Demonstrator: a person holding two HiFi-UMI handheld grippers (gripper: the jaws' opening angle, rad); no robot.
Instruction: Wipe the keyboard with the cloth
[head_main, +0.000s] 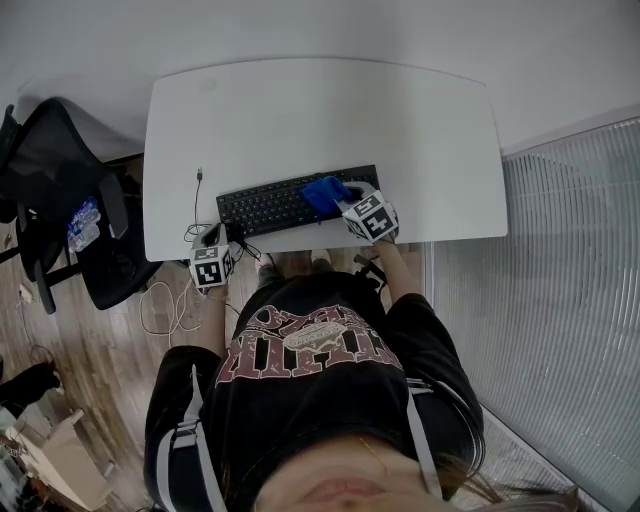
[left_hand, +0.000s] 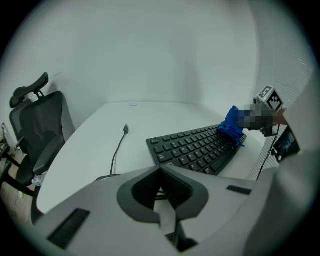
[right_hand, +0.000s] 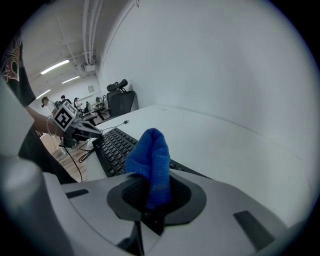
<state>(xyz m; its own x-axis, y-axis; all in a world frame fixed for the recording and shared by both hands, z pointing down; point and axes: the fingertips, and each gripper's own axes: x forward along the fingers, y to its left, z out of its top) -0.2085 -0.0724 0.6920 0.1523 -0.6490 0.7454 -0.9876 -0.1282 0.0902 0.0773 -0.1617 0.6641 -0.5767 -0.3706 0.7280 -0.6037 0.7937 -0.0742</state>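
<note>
**Cloth sits at the keyboard's right end**

The right gripper (head_main: 345, 200) has its jaws clamped on the blue cloth (head_main: 325, 192), which presses on the right end of the black keyboard (head_main: 270, 205), mid-frame on the white desk (head_main: 400, 130). The keyboard's long axis runs leftward from the cloth, so the wipe probably travels that way. The left gripper (head_main: 214, 242), jaws together and empty, hangs by the keyboard's lower-left corner.

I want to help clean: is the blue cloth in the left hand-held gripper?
No, the blue cloth is pinched in the right hand-held gripper; the left hand-held gripper is shut on nothing.
</note>
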